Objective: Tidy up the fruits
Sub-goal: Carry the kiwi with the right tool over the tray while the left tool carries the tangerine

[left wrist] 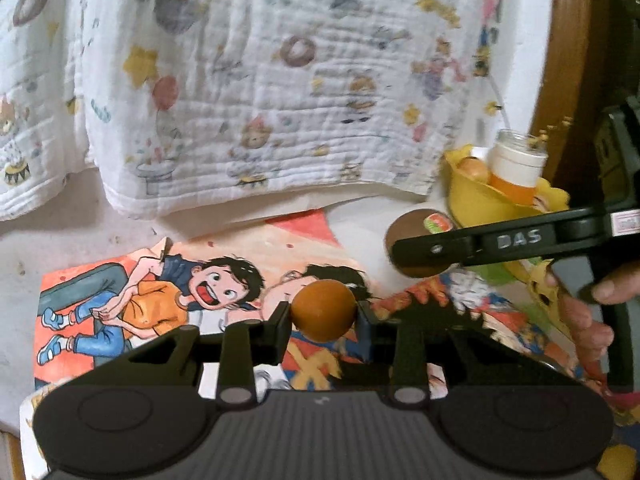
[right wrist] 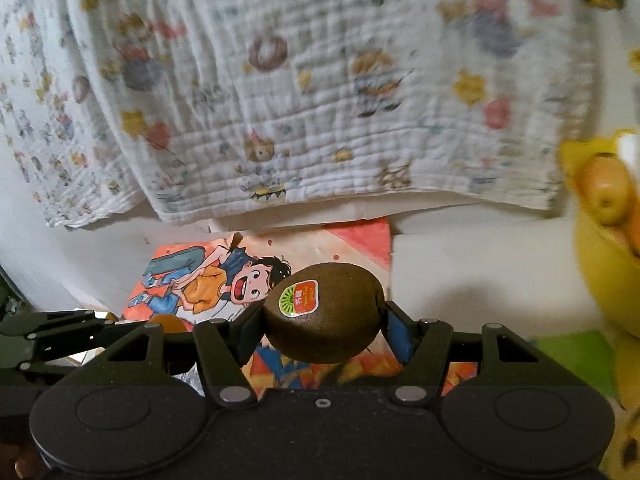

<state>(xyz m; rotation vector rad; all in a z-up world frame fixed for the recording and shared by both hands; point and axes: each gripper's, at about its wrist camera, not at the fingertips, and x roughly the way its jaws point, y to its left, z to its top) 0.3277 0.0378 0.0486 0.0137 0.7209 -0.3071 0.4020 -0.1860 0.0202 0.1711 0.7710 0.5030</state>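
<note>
My left gripper (left wrist: 323, 314) is shut on a small round brown-orange fruit (left wrist: 323, 310), held above a cartoon picture book (left wrist: 160, 304). My right gripper (right wrist: 324, 316) is shut on a brown kiwi (right wrist: 326, 312) that bears a red and green sticker. In the left wrist view the right gripper (left wrist: 420, 254) reaches in from the right with the kiwi (left wrist: 408, 226), and a hand (left wrist: 588, 312) holds its handle. A yellow bowl (left wrist: 480, 196) with fruit in it stands at the right; it shows again as the bowl (right wrist: 604, 276) in the right wrist view, holding yellow-orange fruit (right wrist: 606, 192).
A white printed cloth (left wrist: 260, 92) hangs across the back. A jar with a white label and orange contents (left wrist: 518, 168) stands in the yellow bowl. A brown wooden curved frame (left wrist: 568, 64) rises at the far right. The left gripper's linkage (right wrist: 48, 336) shows at the lower left.
</note>
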